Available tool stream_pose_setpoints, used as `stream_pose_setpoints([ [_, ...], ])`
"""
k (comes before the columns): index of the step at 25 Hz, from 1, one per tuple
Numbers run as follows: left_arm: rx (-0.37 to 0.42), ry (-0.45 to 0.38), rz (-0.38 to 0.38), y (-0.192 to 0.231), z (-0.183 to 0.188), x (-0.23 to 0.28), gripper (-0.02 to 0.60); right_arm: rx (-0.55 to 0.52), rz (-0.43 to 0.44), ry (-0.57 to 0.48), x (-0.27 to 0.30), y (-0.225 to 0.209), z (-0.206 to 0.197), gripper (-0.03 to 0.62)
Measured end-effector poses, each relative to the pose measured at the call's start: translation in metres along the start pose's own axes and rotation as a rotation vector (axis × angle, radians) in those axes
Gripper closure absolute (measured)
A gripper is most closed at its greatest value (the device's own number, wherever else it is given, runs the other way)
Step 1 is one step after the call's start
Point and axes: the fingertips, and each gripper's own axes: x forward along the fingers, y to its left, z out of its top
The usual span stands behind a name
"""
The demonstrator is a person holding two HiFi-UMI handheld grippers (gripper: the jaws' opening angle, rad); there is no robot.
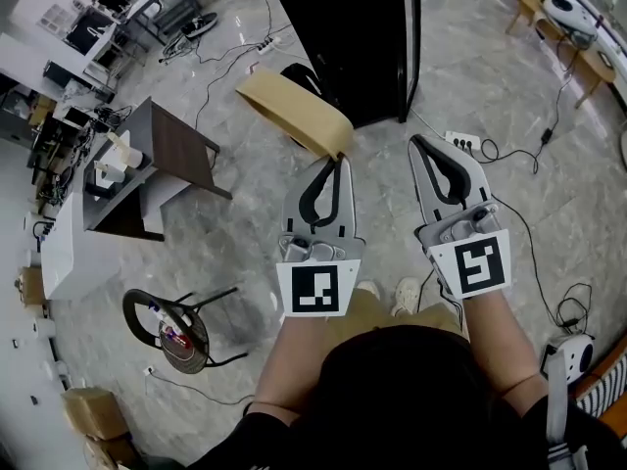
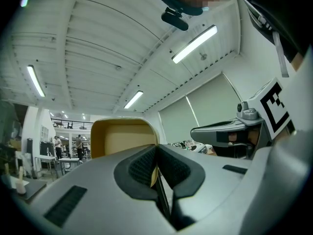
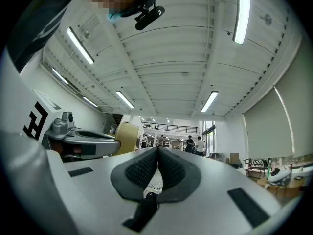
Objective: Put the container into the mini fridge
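Observation:
A tan, shallow container (image 1: pixel 294 111) hangs in the air with its rim pinched in my left gripper (image 1: pixel 340 158), which is shut on it. In the left gripper view the container (image 2: pixel 122 136) stands up ahead of the closed jaws of the left gripper (image 2: pixel 156 147). The black mini fridge (image 1: pixel 348 37) stands on the floor straight ahead, just beyond the container. My right gripper (image 1: pixel 419 142) is held level beside the left one, shut with nothing in it. In the right gripper view the right gripper (image 3: pixel 157 148) has its pads together, and the container (image 3: pixel 126 136) shows to the left.
A dark wooden side table (image 1: pixel 181 145) and a white desk (image 1: pixel 69 248) stand at the left. A round black stool (image 1: pixel 167 326) is at the lower left. A power strip (image 1: pixel 460 142) and cables lie on the tiled floor at the right. Several people stand far off.

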Motion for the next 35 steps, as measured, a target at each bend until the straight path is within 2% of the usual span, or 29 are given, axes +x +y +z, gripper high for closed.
stream_pose_setpoints([
  [8, 0.007, 0.001, 0.019, -0.014, 0.0, -0.005, 0.554, -0.029, 0.015, 0.012, -0.019, -0.014, -0.004, 0.558],
  [14, 0.012, -0.007, 0.017, -0.007, -0.002, 0.002, 0.554, 0.0, 0.01, -0.032, -0.007, -0.012, 0.006, 0.557],
  [18, -0.002, 0.001, 0.016, 0.004, -0.017, 0.019, 0.554, -0.012, 0.016, -0.025, 0.01, -0.015, -0.008, 0.558],
  [27, -0.002, 0.012, -0.012, 0.051, -0.052, 0.097, 0.554, -0.03, -0.005, 0.008, 0.091, -0.046, -0.042, 0.557],
  [35, -0.013, 0.025, -0.077, 0.095, -0.085, 0.199, 0.554, -0.022, -0.047, 0.025, 0.188, -0.094, -0.074, 0.557],
])
